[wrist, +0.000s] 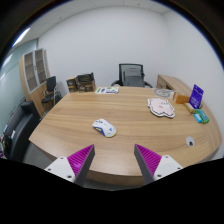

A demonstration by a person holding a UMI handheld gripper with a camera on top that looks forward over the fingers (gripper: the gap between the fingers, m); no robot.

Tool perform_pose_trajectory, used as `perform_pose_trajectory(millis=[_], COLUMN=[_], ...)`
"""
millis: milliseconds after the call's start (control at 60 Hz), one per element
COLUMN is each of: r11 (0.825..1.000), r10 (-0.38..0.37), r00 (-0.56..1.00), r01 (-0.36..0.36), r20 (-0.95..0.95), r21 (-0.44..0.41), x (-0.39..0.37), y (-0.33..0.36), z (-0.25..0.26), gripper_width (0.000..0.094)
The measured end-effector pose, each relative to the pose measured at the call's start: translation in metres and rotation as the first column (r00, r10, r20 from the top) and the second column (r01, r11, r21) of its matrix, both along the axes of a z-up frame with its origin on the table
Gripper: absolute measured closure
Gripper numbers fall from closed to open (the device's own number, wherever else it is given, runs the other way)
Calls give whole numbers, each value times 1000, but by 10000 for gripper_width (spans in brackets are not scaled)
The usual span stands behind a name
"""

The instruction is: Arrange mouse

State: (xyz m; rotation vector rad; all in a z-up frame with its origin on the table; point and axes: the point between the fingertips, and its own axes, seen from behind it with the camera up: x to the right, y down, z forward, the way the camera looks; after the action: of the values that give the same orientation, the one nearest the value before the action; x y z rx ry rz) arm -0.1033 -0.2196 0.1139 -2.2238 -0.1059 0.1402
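White mouse (104, 127) sits on table (70, 125) beyond open fingers (83, 157).

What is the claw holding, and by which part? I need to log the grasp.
Nothing. The claw is open and empty; the mouse lies on the table, beyond the fingers.

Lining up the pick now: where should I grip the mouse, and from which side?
Grip the mouse across its narrow flanks, coming from above and the near table edge. It lies flat, angled, beyond the open gripper, with clear space around it.
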Motion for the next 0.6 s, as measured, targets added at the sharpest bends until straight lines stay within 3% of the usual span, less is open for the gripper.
perform_pose_trajectory(millis=[200,600], r11=[999,1000], r10=[-30,26], r00=[1000,999], r01=[30,-26], r20=[7,30], r21=[26,12], x=[-34,-46], y=[18,101], z=[-29,-84], gripper_width=[109,110])
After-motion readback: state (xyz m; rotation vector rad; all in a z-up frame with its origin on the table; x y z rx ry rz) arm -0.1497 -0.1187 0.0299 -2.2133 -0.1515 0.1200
